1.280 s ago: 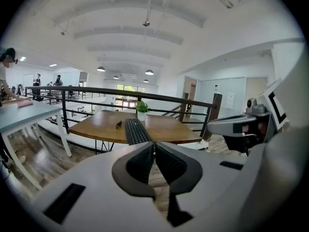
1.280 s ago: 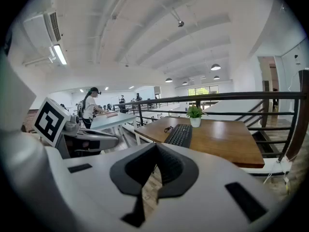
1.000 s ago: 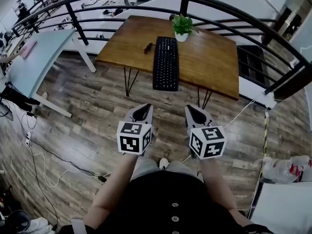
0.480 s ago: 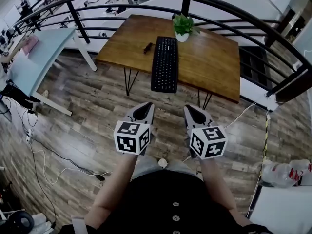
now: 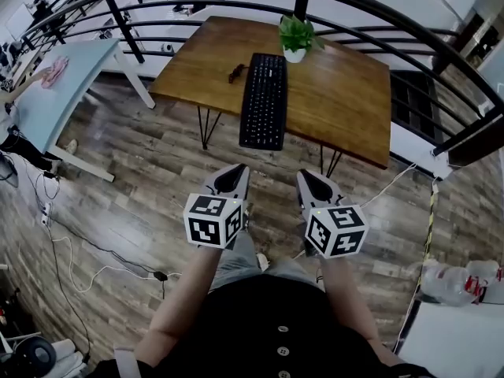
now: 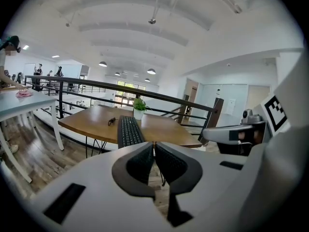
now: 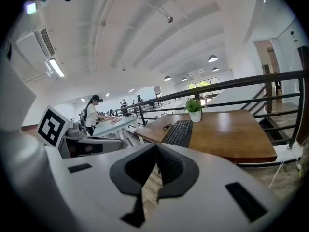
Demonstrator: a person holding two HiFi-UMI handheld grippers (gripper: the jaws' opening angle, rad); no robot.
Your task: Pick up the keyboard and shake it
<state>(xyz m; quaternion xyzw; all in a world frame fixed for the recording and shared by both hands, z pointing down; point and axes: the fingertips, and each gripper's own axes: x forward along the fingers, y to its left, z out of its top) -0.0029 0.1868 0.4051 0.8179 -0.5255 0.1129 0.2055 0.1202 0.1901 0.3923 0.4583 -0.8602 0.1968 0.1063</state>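
The left claw (image 5: pixel 231 179) and the right claw (image 5: pixel 317 184) are both shut tight with nothing between their jaws. They are held side by side, low in front of the person, over bare wooden floor (image 5: pixel 157 172). There is nothing on the floor between them and the table (image 5: pixel 346 93), so the way forward is open.

The keyboard (image 5: pixel 264 101) lies straight ahead of the claws and well apart from them. It runs lengthwise away from them, and its near end seems to poke past the table's near edge. If the jaws reach it unopened, they could nudge that overhanging end and slide or tip the keyboard off.

Bare tabletop flanks both long sides, with more of it on the right. On the left a small dark thing (image 5: pixel 235 72), perhaps glasses, lies close by. A potted plant (image 5: pixel 296 38) stands just past the far end, and a hard shake could knock it over. Beyond it a railing (image 5: pixel 378 10) guards a drop.
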